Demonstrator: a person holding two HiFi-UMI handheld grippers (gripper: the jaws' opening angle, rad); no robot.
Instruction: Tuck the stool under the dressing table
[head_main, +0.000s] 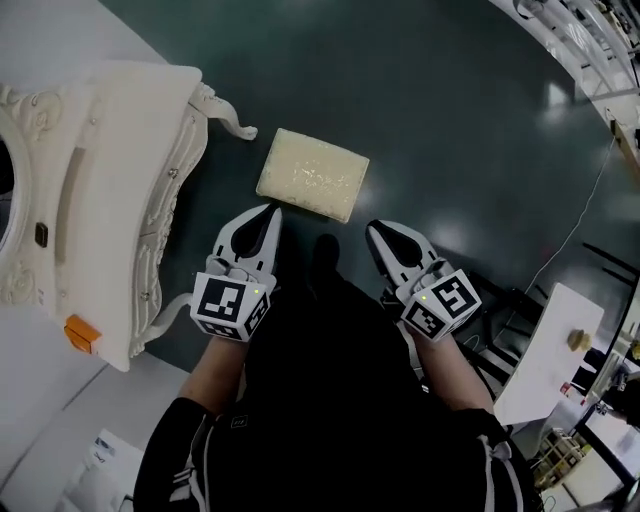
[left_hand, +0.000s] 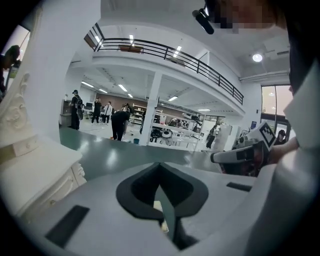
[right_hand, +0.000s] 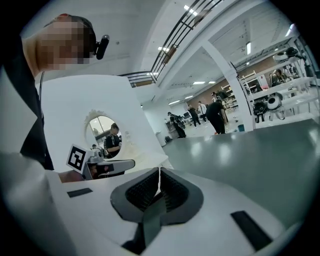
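The stool (head_main: 312, 175), seen from above as a cream cushioned rectangle, stands on the dark green floor just right of the white dressing table (head_main: 120, 200) with its carved legs. My left gripper (head_main: 268, 212) is shut and empty, its tip close to the stool's near left corner. My right gripper (head_main: 376, 230) is shut and empty too, a little off the near right corner. In the left gripper view the shut jaws (left_hand: 160, 167) have the dressing table (left_hand: 30, 170) to their left. In the right gripper view the shut jaws (right_hand: 159, 172) point past the table's round mirror (right_hand: 102, 131).
A white side table (head_main: 555, 355) stands at the right, with a thin cable (head_main: 585, 215) running over the floor towards it. Shelving (head_main: 590, 40) lines the far right. Papers (head_main: 100, 470) lie at the lower left. Several people (left_hand: 119, 124) stand far off in the hall.
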